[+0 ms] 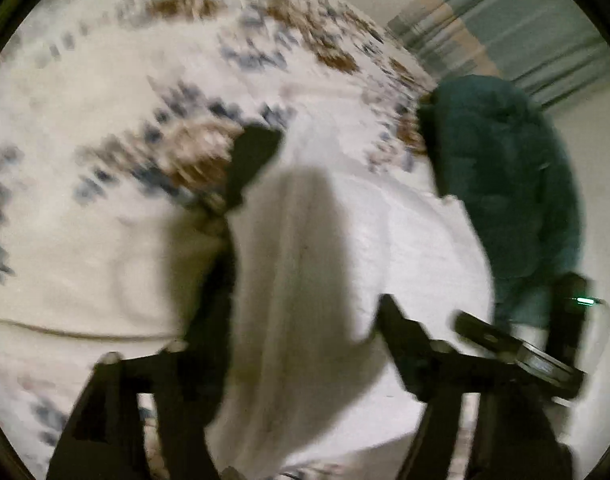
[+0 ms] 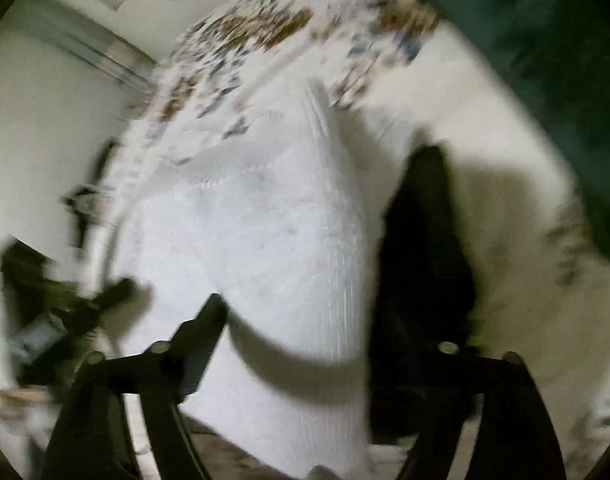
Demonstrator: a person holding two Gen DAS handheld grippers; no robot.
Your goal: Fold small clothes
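A small white ribbed garment (image 1: 305, 272) lies on a floral bedspread (image 1: 85, 128). In the left wrist view it drapes between and over my left gripper's (image 1: 317, 232) spread fingers; whether it is clamped is unclear. In the right wrist view the same white garment (image 2: 273, 240) fills the gap of my right gripper (image 2: 321, 236), whose fingers stand wide apart on either side of it. The other gripper (image 1: 517, 352) shows at the lower right of the left view. Both frames are motion-blurred.
A dark teal garment (image 1: 505, 176) lies in a heap at the bed's right side, also at the upper right in the right view (image 2: 545, 60). A striped curtain (image 1: 505, 20) and pale wall stand behind the bed.
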